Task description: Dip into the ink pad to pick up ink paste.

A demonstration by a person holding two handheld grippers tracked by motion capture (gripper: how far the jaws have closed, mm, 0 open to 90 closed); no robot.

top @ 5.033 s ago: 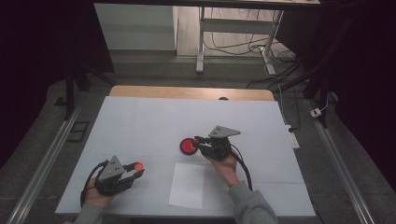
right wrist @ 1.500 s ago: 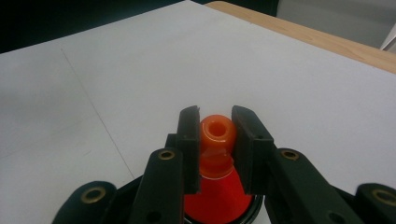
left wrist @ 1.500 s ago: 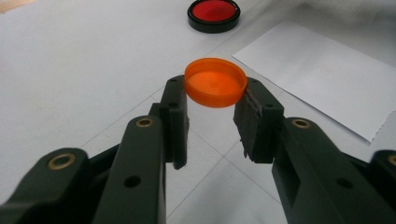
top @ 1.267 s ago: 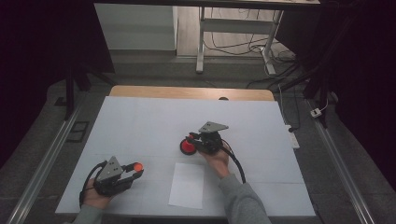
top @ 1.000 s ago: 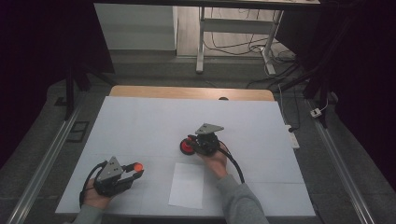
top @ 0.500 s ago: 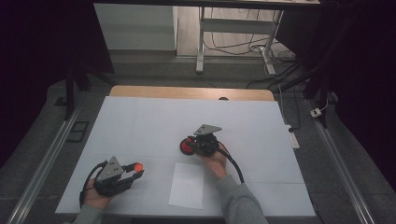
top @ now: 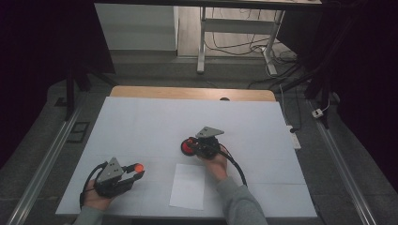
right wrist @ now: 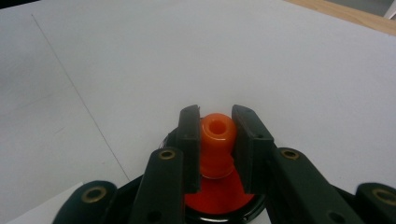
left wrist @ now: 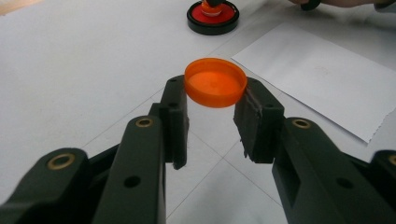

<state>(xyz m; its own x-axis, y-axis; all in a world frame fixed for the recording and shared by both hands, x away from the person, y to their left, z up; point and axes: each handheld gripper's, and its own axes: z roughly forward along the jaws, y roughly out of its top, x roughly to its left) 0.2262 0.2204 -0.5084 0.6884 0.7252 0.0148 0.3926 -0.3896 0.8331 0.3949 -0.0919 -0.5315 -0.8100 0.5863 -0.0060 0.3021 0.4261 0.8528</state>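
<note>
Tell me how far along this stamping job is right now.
Done: the orange cap is off and clamped in the left gripper. In hand: the right gripper is shut on the orange stamp, which stands on the red ink pad. Left, as far as I can judge: press the stamp on the sheet of paper, which looks blank, then probably recap it.

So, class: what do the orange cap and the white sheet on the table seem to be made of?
Orange cap: probably plastic, smooth, faintly translucent with a soft sheen, moulded rim; it sits in the left claw.
White sheet: likely paper, thin, matte, lying flat with a slightly ragged edge.
</note>
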